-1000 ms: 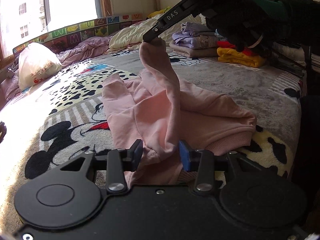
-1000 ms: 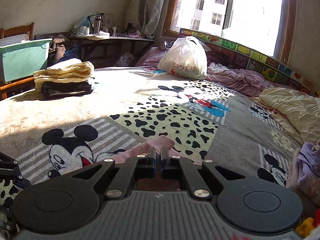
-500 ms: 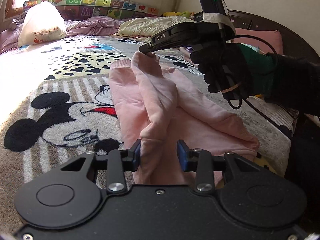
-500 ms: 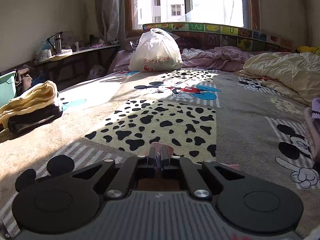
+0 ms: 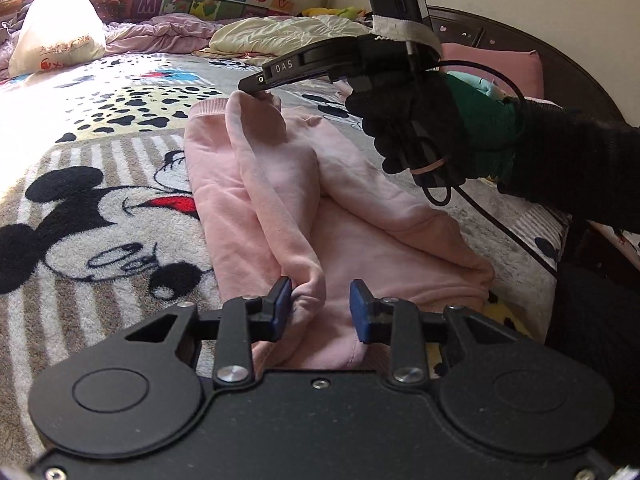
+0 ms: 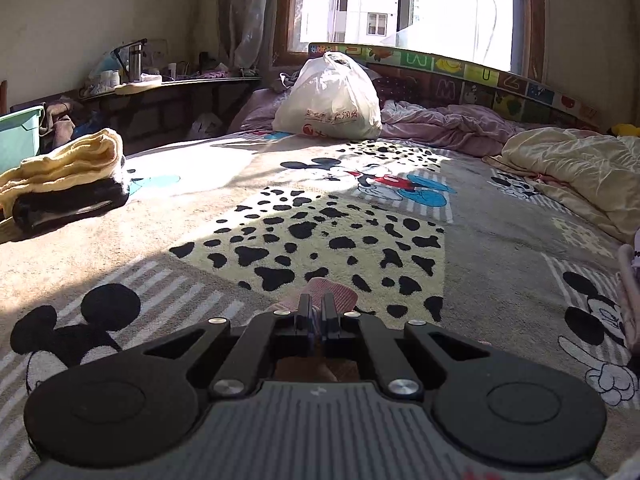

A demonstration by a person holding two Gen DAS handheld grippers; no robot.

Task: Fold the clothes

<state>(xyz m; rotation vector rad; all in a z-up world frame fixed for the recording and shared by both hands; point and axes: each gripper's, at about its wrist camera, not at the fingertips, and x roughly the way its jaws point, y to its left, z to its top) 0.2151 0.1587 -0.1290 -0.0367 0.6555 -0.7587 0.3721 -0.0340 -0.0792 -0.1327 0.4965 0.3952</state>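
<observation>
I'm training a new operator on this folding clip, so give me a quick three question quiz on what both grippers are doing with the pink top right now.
1. True or false: the left gripper is clamped shut on the pink sweatshirt.
2. What does the right gripper pinch? A the sleeve cuff, B the white plastic bag, C the yellow towel.
3. Fill in: the sweatshirt's body lies on the Mickey Mouse ____.

Key:
1. False. Its jaws stand apart, a fold of fabric between them.
2. A. The cuff is held above the body.
3. blanket.
</observation>
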